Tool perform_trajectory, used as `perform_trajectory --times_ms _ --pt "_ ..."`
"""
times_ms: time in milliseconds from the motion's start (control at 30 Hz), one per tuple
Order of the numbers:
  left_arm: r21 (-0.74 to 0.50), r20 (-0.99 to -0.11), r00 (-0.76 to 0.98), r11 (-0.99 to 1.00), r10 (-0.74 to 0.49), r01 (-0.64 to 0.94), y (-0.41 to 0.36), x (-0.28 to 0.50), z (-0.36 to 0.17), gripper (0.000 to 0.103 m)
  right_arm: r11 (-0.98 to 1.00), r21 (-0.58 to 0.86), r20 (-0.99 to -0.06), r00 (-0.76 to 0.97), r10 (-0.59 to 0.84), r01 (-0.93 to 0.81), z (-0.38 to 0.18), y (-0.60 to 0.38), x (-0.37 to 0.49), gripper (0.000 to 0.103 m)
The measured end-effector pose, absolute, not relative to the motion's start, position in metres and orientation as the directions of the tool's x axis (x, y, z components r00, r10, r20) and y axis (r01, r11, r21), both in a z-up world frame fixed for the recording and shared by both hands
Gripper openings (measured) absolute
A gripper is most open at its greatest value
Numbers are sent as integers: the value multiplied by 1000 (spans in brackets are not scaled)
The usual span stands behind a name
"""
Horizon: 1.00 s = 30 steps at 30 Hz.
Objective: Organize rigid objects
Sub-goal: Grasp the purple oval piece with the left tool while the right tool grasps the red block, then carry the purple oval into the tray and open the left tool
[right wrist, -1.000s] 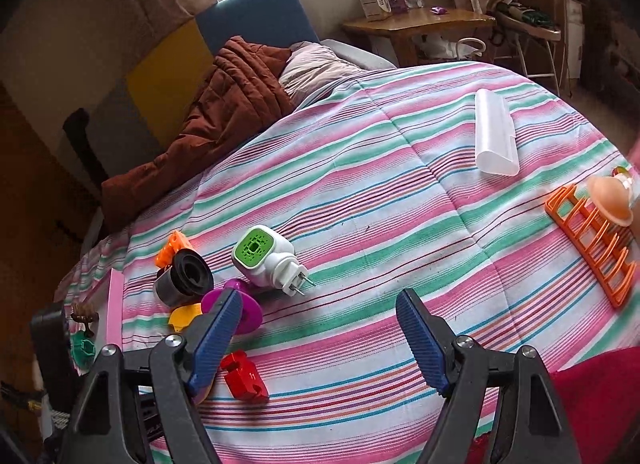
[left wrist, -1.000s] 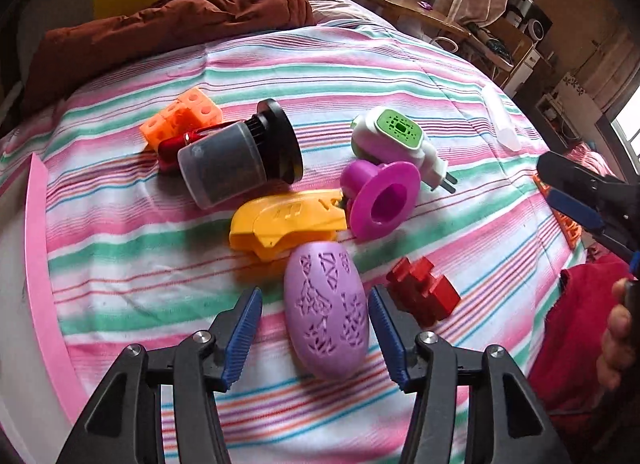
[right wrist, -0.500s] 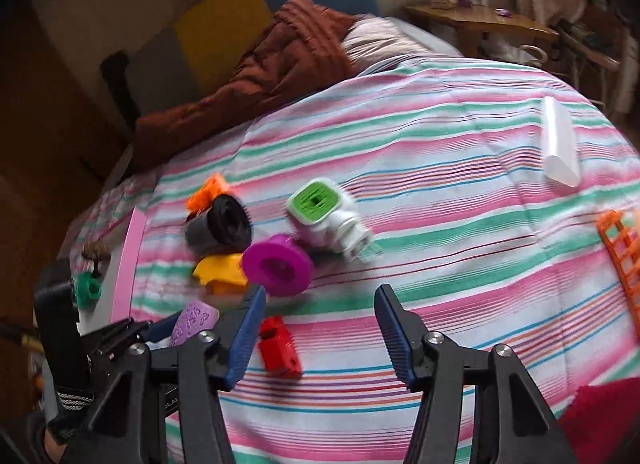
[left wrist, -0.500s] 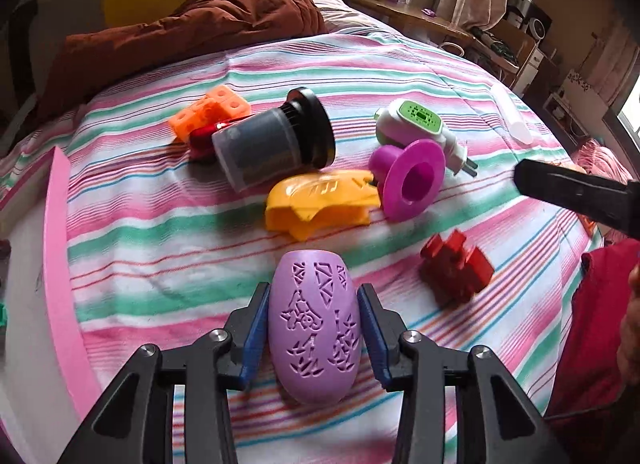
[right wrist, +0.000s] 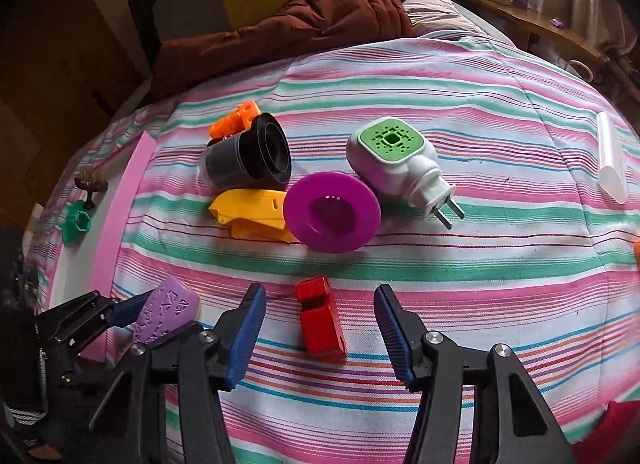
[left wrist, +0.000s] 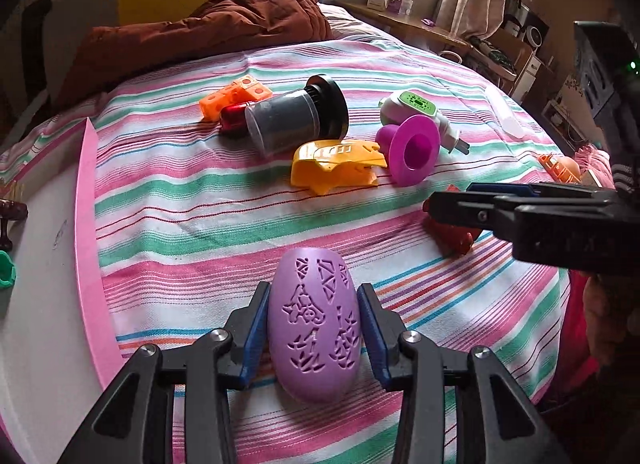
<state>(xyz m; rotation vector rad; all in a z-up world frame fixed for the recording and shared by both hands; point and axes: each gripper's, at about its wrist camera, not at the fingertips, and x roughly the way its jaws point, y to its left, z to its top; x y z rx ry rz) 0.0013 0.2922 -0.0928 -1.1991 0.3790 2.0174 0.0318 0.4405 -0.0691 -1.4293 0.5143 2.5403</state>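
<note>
A purple oval case with cut-out patterns (left wrist: 314, 328) is held between the blue pads of my left gripper (left wrist: 314, 290), just over the striped bedspread near its front edge. From the right wrist view the same case (right wrist: 166, 314) shows at lower left in that gripper. My right gripper (right wrist: 318, 292) is open, with a red block (right wrist: 320, 322) lying on the cloth between its fingers and gaps on both sides. In the left wrist view the right gripper's dark fingers (left wrist: 480, 212) partly cover the red block (left wrist: 452, 238).
Behind lie a black cup (left wrist: 296, 120), a yellow shell (left wrist: 336, 166), a magenta funnel (left wrist: 412, 148), a white-and-green plug (left wrist: 412, 108) and an orange cube block (left wrist: 236, 98). A white board with a pink edge (left wrist: 86, 244) lies left. A brown quilt (left wrist: 224, 20) is at the back.
My left gripper closed on the purple case and drew it nearer, away from the pile. My right gripper narrowed, rolled and came down over the red block.
</note>
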Motion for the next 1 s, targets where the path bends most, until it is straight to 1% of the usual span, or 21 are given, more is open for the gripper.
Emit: perform_trajectory --times_ms 300,333,367,400,500,633,833,1000 --pt "-126 -842 -287 -684 457 -718 293 1 -95 43 -929 187 -864 -503 -2 -319 -76 438 26 48" --pt "-123 -841 -291 -685 456 -718 293 2 -95 43 -930 187 -866 -500 -4 -316 -77 438 26 41" --pt "-121 -840 -293 -685 456 -719 295 2 -95 43 -932 185 -868 -496 -7 -311 -78 437 25 22" --pt "-117 -840 -296 -685 455 -719 292 3 -95 43 -935 169 -874 -486 4 -311 -80 436 24 15" --pt "-105 -840 -304 -684 450 -722 294 4 -95 43 -940 136 -883 -469 28 -312 -84 433 21 15" --pt "-90 -840 -314 -684 443 -724 298 5 -95 43 -922 202 -880 -475 -23 -331 -87 443 22 15" --pt "-55 -845 -330 -683 421 -728 300 8 -94 43 -922 207 -882 -469 -32 -326 -89 442 20 15" --pt "-52 -839 -341 -688 423 -724 294 14 -86 43 -940 157 -887 -463 1 -302 -88 435 21 15"
